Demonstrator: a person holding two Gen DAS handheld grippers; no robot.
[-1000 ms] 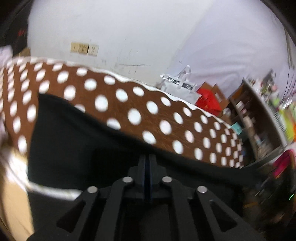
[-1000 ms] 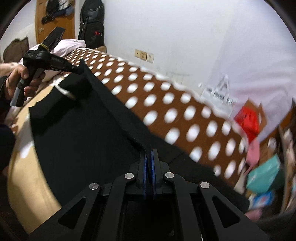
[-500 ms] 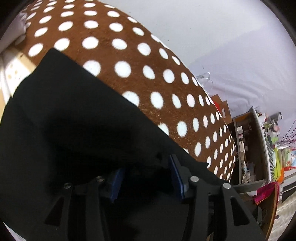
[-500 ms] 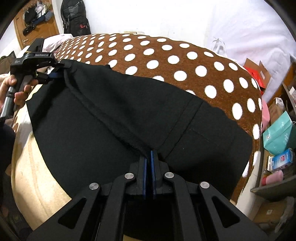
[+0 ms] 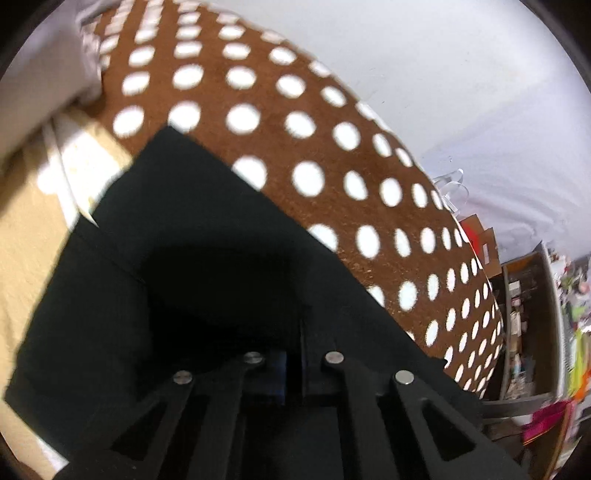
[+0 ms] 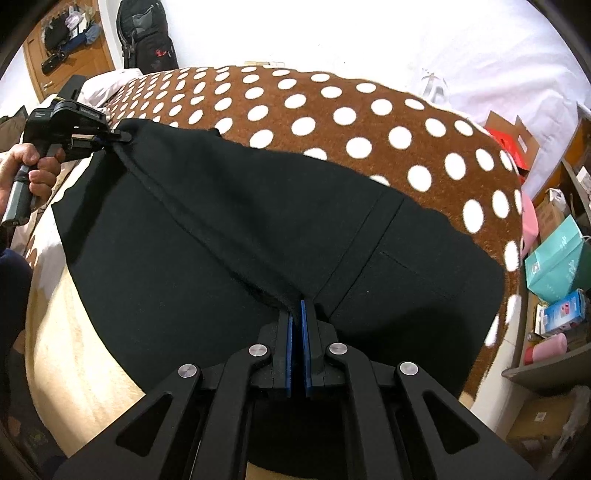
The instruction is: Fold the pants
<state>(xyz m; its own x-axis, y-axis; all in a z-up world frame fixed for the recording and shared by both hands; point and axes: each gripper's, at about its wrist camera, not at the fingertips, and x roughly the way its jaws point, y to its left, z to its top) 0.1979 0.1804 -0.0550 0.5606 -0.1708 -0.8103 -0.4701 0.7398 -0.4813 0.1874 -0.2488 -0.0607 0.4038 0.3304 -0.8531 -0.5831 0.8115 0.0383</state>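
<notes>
Pants (image 6: 229, 236): black, spread flat across the bed, lying partly on the cream sheet and partly on the spotted blanket; seams and a pocket outline show on the side toward the shelves.
Right gripper (image 6: 296, 314): nearest in the right wrist view, its blue-padded jaws pressed together and pinching a raised ridge of the black cloth at the near edge of the bed, probably to hold one end of a fold line.
Left gripper (image 6: 110, 136): at the far corner of the pants toward the door, held by a hand (image 6: 33, 173); its jaws are nipped on the cloth edge, so the fabric runs as a taut crease between the two grips.
Left wrist view: the jaws sit close together over dark cloth; the picture is too dark to show the cloth between the pads.
Step in hand: both ends of one long edge seem to be secured, which suits carrying that edge over the rest of the garment.
Cream sheet (image 6: 74, 332): bare bed along the near edge, under the pants.
Spotted blanket (image 6: 332, 110): brown with white dots, beyond the pants, covering the far side of the bed.
Shelves (image 6: 554, 295): past the bed's right edge, holding boxes and bottles.
Backpack (image 6: 144, 33): hanging by the wooden door, farthest off.
</notes>
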